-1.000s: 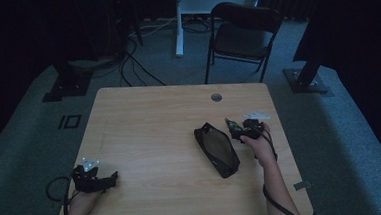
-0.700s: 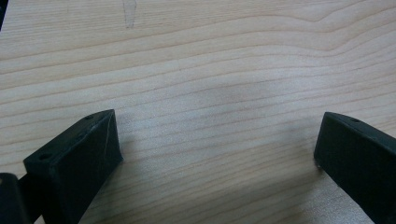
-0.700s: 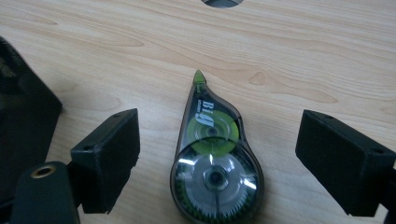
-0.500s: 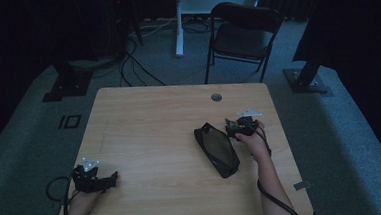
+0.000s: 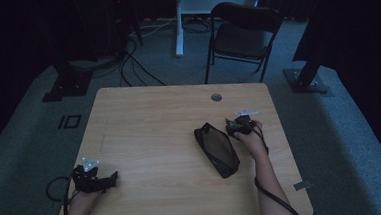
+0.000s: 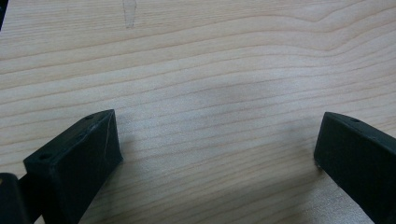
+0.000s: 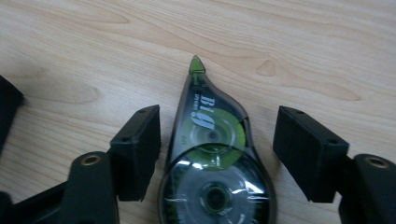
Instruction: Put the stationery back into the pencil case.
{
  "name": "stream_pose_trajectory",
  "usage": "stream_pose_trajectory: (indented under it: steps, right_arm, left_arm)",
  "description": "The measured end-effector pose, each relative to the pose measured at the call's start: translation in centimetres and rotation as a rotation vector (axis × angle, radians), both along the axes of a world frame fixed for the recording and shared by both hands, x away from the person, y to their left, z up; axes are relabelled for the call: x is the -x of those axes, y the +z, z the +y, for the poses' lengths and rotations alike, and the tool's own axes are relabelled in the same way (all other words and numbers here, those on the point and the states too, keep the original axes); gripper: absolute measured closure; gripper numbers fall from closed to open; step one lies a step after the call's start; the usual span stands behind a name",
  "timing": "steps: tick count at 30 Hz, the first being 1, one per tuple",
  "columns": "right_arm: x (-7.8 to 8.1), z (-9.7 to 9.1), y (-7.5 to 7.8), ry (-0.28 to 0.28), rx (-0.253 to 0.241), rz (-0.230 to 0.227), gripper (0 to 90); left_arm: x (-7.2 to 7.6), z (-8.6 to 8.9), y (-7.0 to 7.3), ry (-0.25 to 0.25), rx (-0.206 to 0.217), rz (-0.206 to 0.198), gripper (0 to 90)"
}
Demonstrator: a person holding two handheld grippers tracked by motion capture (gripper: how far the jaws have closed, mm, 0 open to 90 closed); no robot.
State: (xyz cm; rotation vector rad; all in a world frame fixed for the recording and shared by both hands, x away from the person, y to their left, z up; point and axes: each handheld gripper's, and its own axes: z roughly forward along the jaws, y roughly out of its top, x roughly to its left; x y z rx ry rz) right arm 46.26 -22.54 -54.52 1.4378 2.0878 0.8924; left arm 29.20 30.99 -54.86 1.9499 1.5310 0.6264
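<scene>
A clear, green correction tape dispenser (image 7: 212, 158) lies flat on the wooden table (image 5: 154, 119), its tip pointing away. My right gripper (image 7: 224, 140) straddles it. Its jaws have just been closing, with the dispenser between them. The left jaw is almost at the dispenser's side and the right jaw stands a gap away, so neither presses on it. From above, the right gripper (image 5: 237, 127) sits just right of a black pouch (image 5: 217, 148). My left gripper (image 6: 215, 144) rests open on bare wood at the near left corner (image 5: 100, 179), nothing between its jaws.
A round cable hole (image 5: 216, 97) is in the table's far edge. A dark folding chair (image 5: 241, 34) stands behind the table. Cables trail off the near edge from both grippers.
The right hand has settled slightly lower beside the pouch. The left hand and the pouch have not moved.
</scene>
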Motion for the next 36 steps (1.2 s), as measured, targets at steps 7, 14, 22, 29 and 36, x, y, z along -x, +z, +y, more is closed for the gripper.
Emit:
stream_pose_trajectory:
  steps: [7,14,22,29,36]
  right_arm:
    - [0.0,0.1,0.2,-0.026,-0.003,0.007,49.4]
    - [0.3,-0.2,1.1,-0.040,0.001,0.010,50.6]
    - [1.2,-0.7,2.8,-0.048,-0.015,-0.006,50.8]
    - [2.3,-1.2,4.4,-0.059,-0.027,-0.010,50.8]
    - [3.5,-1.3,6.0,-0.058,-0.044,-0.034,50.9]
  left_arm:
    - [0.0,0.0,0.0,0.000,0.000,0.000,0.6]
    - [0.0,0.0,0.0,0.000,0.000,0.000,0.6]
    - [0.0,0.0,0.0,0.000,0.000,0.000,0.6]
    - [0.0,0.0,0.0,0.000,0.000,0.000,0.6]
    - [0.0,0.0,0.0,0.000,0.000,0.000,0.5]
